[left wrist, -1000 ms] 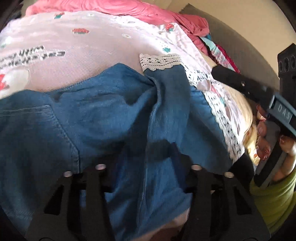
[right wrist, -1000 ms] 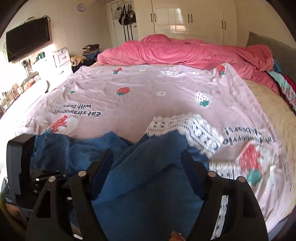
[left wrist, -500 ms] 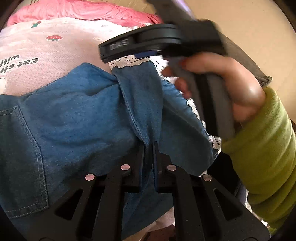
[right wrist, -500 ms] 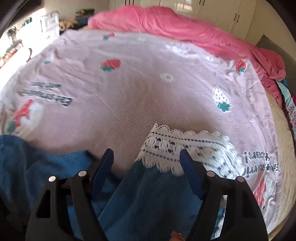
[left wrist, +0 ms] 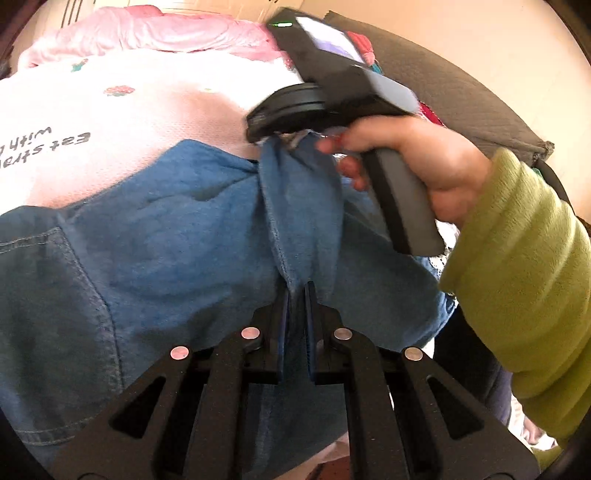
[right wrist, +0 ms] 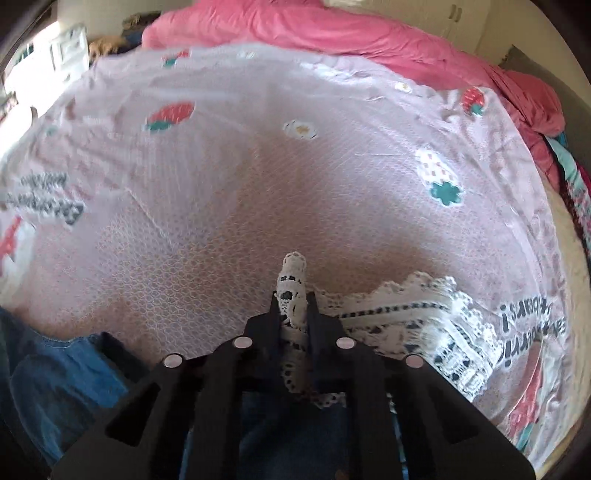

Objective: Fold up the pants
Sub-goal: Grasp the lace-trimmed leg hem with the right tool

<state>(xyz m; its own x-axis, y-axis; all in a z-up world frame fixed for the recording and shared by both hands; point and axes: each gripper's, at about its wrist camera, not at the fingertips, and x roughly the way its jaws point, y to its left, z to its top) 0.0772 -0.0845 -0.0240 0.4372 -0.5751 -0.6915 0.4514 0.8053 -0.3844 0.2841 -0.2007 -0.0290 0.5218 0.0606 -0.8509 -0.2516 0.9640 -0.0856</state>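
Note:
Blue denim pants [left wrist: 177,251] with a white lace hem [right wrist: 424,321] lie on a pink strawberry-print bedspread [right wrist: 295,177]. My left gripper [left wrist: 295,295] is shut on a raised fold of the denim along a seam. My right gripper [right wrist: 293,302] is shut on the lace hem of the pant leg; it also shows in the left wrist view [left wrist: 266,129], held in a hand with a green sleeve, pinching the far end of the same fold. A back pocket [left wrist: 48,295] shows at the left.
A rumpled pink duvet [right wrist: 369,33] lies along the far side of the bed. Colourful clothes [right wrist: 569,173] are piled at the right edge beside a grey headboard [left wrist: 461,96]. White drawers [right wrist: 66,51] stand at far left.
My left gripper went from open to shut on the denim fold. My right gripper moved forward over the leg and shut on the lace hem.

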